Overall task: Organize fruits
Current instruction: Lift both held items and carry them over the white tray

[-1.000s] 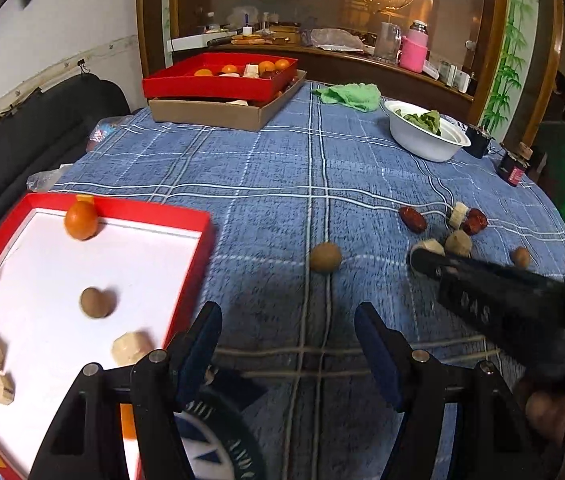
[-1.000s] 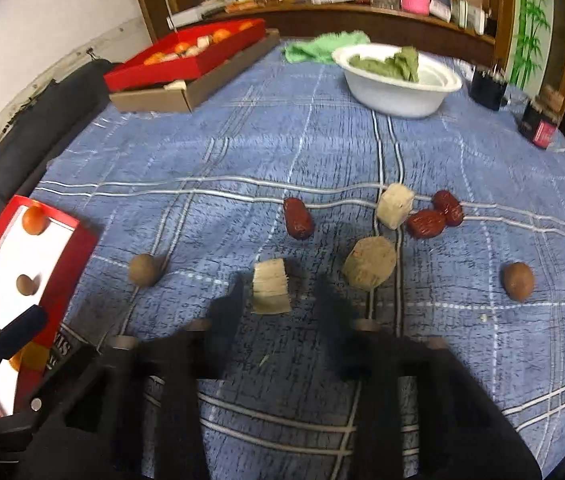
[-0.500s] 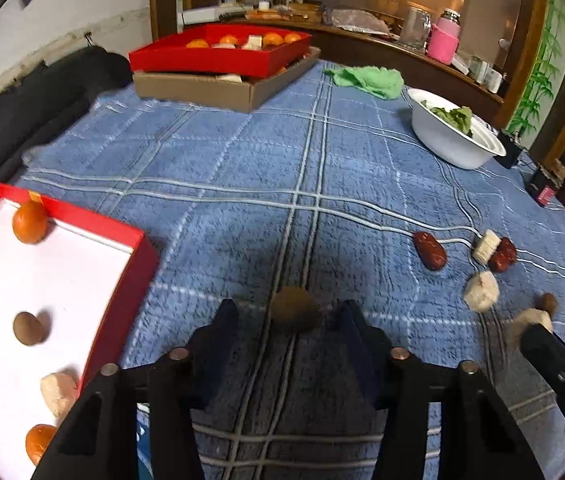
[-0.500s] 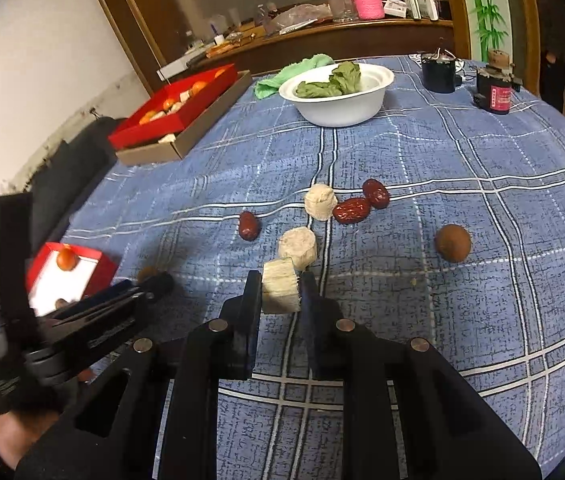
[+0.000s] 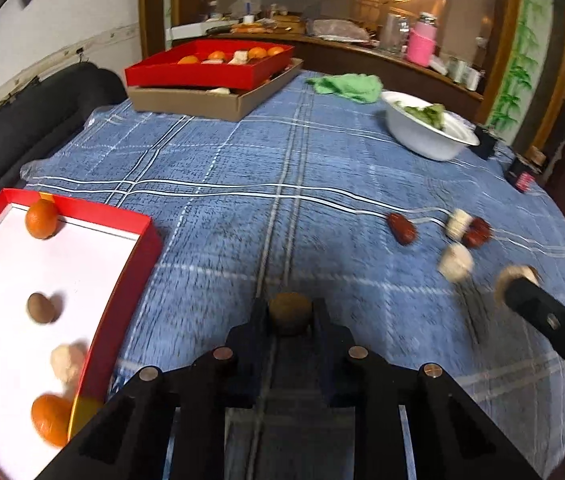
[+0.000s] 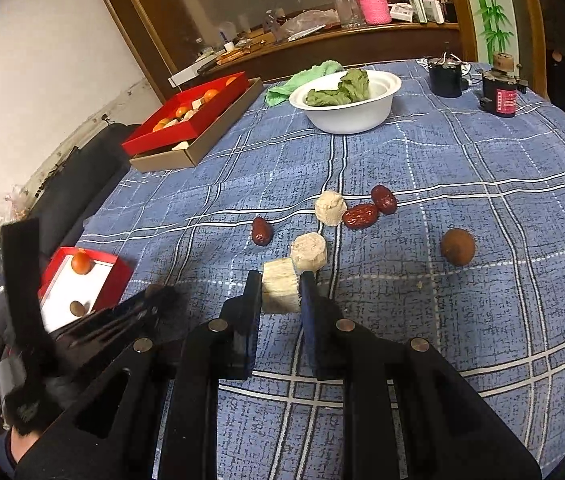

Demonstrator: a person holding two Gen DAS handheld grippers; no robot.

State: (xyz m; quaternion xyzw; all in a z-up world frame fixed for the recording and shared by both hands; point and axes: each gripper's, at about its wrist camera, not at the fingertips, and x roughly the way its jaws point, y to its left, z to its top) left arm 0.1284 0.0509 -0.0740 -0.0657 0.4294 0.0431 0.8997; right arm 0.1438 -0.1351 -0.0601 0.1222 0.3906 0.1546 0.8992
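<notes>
Blue plaid tablecloth; left tool clamps brown fruit.

Bare tablecloth lies between the red tray and dates.

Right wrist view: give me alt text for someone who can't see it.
The right gripper is shut on a pale sugarcane chunk above a blue plaid tablecloth. Beyond lie red dates, pale chunks, a brown fruit and a white bowl.
</notes>
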